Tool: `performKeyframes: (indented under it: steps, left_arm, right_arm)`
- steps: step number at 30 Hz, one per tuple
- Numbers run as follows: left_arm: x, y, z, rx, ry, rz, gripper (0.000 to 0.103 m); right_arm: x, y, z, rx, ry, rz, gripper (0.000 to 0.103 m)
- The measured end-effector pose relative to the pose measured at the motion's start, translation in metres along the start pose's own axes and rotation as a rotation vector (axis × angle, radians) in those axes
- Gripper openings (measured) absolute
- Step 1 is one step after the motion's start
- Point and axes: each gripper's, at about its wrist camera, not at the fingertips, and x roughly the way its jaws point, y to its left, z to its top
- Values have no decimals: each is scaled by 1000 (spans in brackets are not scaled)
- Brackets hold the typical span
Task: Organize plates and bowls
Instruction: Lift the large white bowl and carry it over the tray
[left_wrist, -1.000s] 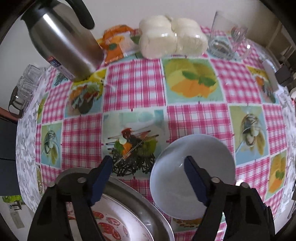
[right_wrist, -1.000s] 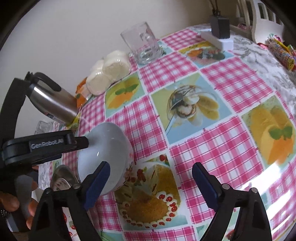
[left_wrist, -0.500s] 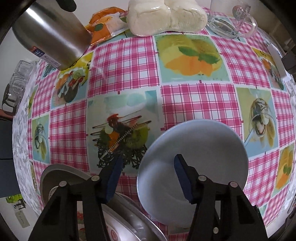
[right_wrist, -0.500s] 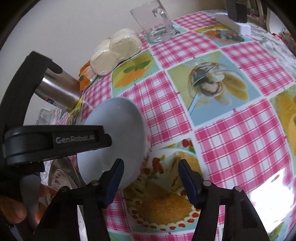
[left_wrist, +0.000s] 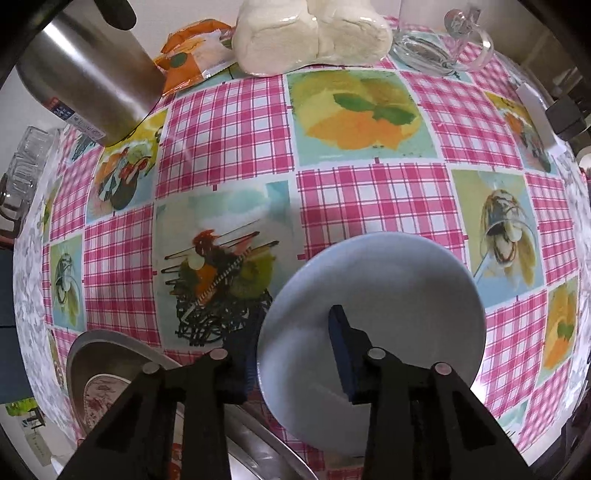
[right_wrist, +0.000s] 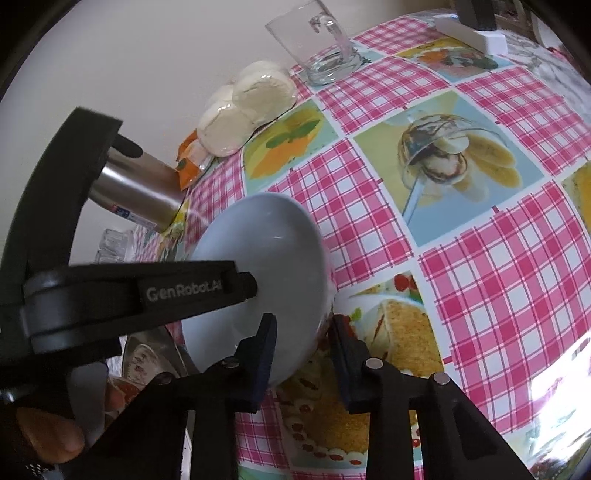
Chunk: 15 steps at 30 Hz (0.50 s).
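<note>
Left gripper (left_wrist: 295, 354): two black fingers with blue pads closed over the near-left rim of the bowl, one pad inside it, the other outside.
Bowl (left_wrist: 399, 295): pale blue-white, plain inside, tilted, over the tablecloth.
Metal tray (left_wrist: 122, 350): lower left, just left of the bowl, holding a plate with a red pattern (left_wrist: 99, 398).
Tablecloth (left_wrist: 369, 199): pink check squares alternating with food pictures.
Steel flask (left_wrist: 88, 81): upper left, black handle.
Orange packet (left_wrist: 188, 59): just right of the flask.
Wrapped white buns (left_wrist: 314, 33): far edge, centre.
Glass mug (left_wrist: 443, 44): upper right, beside the buns.
</note>
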Motion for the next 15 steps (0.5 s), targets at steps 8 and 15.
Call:
performKeyframes:
  steps: [8,15]
  left_arm:
    - [-11,3,-4,-7,-28,-51,32]
    - [-51,8,-7,-2,-116,-102,32]
  right_arm:
    - [-11,-5,1,-3,-19,-13,31]
    - [-39,3,7,-27,-82,4,31]
